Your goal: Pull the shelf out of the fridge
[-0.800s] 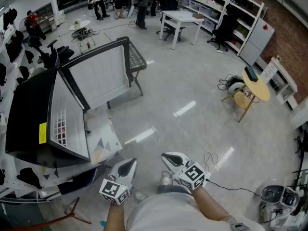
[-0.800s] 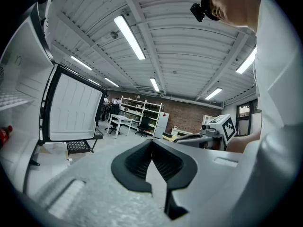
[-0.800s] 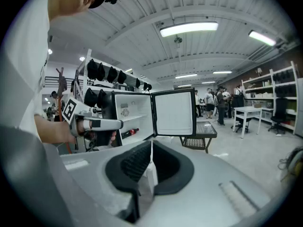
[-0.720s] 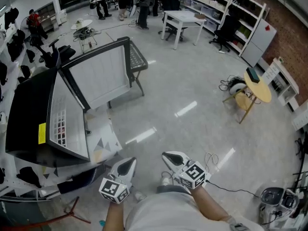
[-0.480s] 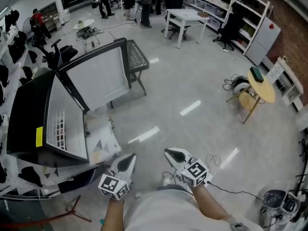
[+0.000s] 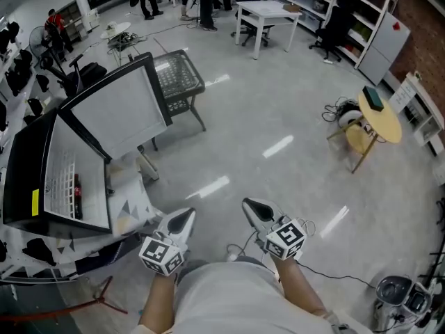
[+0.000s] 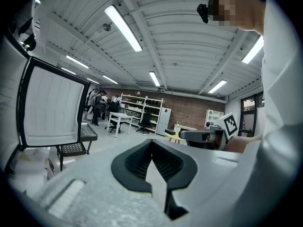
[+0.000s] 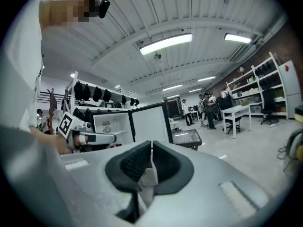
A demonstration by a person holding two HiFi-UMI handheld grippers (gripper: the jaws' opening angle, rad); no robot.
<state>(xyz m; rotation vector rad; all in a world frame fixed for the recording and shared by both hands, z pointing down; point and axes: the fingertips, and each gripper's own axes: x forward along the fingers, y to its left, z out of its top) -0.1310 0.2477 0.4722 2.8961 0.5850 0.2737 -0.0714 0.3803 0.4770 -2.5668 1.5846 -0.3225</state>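
A black fridge (image 6: 24,186) stands at the left of the head view with its door (image 6: 118,110) swung open. Inside it white wire shelves (image 6: 61,179) show, with something red on one. My left gripper (image 6: 183,221) and right gripper (image 6: 253,209) hover close to my body above the floor, both shut and empty, well short of the fridge. In the left gripper view the jaws (image 7: 151,146) meet, with the door (image 7: 49,105) at the left. From the right gripper (image 8: 151,148), also closed, I see the fridge interior (image 8: 111,124) and the door (image 8: 150,122).
A black mesh table (image 6: 177,75) stands just behind the fridge door. A patterned white box (image 6: 132,204) lies at the fridge's foot. A round yellow table (image 6: 379,120) is at the right, a white table (image 6: 268,12) and several people at the back. Cables (image 6: 334,273) trail near my feet.
The head view has swung, so the fridge and its door sit further left and lower in the frame. Both grippers stay shut in about the same place near my body.
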